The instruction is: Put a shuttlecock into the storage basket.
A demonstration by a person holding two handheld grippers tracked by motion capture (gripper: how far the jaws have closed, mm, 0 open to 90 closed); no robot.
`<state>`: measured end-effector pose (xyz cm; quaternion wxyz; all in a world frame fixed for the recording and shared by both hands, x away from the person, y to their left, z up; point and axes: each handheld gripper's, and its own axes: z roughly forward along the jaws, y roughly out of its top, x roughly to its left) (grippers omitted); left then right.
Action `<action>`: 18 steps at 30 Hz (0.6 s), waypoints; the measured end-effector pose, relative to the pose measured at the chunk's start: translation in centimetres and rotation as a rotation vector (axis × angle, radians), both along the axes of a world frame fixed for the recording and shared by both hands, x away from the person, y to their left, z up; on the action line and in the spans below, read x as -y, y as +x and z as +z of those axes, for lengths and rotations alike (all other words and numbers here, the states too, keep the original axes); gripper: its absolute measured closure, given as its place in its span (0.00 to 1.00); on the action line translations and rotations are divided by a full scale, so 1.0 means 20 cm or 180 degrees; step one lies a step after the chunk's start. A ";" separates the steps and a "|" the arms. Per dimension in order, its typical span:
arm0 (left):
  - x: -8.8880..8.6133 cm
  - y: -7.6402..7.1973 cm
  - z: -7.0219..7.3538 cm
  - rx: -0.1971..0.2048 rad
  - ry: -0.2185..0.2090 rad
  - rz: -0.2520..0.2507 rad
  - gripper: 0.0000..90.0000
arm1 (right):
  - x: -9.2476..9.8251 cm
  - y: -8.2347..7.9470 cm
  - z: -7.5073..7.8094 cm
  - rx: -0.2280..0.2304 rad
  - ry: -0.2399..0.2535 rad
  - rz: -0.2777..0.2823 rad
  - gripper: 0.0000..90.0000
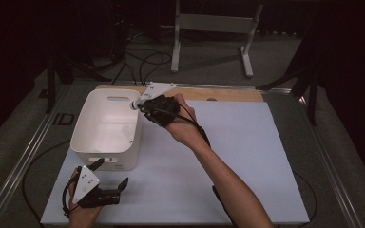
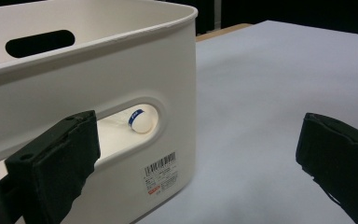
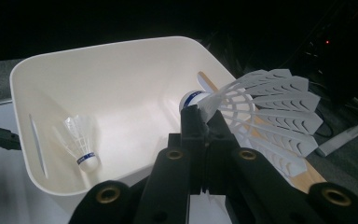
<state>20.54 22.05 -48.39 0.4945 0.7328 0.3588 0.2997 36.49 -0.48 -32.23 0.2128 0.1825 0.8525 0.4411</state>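
Observation:
A white plastic bin (image 1: 105,160) stands at the left of the table. My right gripper (image 1: 140,105) hovers at the bin's far right corner, shut on a white shuttlecock (image 1: 134,105). In the right gripper view the jaws (image 3: 204,122) pinch that shuttlecock (image 3: 265,107) near its blue-banded cork, with the skirt fanning out to the right over the bin's rim (image 3: 98,49). A second shuttlecock (image 3: 81,144) lies on the bin's floor, and it also shows through the handle slot (image 2: 141,122). My left gripper (image 1: 110,174) rests open by the bin's near wall (image 2: 121,65), jaws (image 2: 193,158) wide apart, holding nothing.
A white mat (image 1: 228,156) covers the table, with a wooden strip (image 1: 228,93) along its back edge. A metal stand (image 1: 214,28) and cables (image 1: 142,61) lie on the floor beyond. A barcode label (image 2: 161,171) is stuck on the bin's near wall.

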 end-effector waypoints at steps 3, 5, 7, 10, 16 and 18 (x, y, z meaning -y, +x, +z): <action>0.00 0.00 0.00 0.0002 -0.0004 -0.0002 0.00 | -0.01 0.00 0.00 0.0007 0.0001 0.0018 0.99; 0.00 0.00 0.00 0.0002 -0.0007 -0.0002 0.00 | -0.02 0.00 0.00 -0.0005 0.0006 0.0023 0.99; 0.00 0.00 0.00 0.0001 -0.0005 0.0000 0.00 | -0.02 0.00 0.00 -0.0006 0.0003 0.0027 0.99; 0.00 0.00 0.00 -0.0001 -0.0002 -0.0003 0.00 | -0.03 0.00 0.00 -0.0002 0.0008 0.0024 0.99; 0.00 0.00 0.00 -0.0003 -0.0002 -0.0004 0.00 | -0.04 0.00 0.00 0.0010 0.0010 0.0056 0.99; 0.00 0.00 0.00 0.0000 -0.0001 -0.0002 0.00 | -0.05 0.00 0.00 0.0013 0.0024 0.0066 0.99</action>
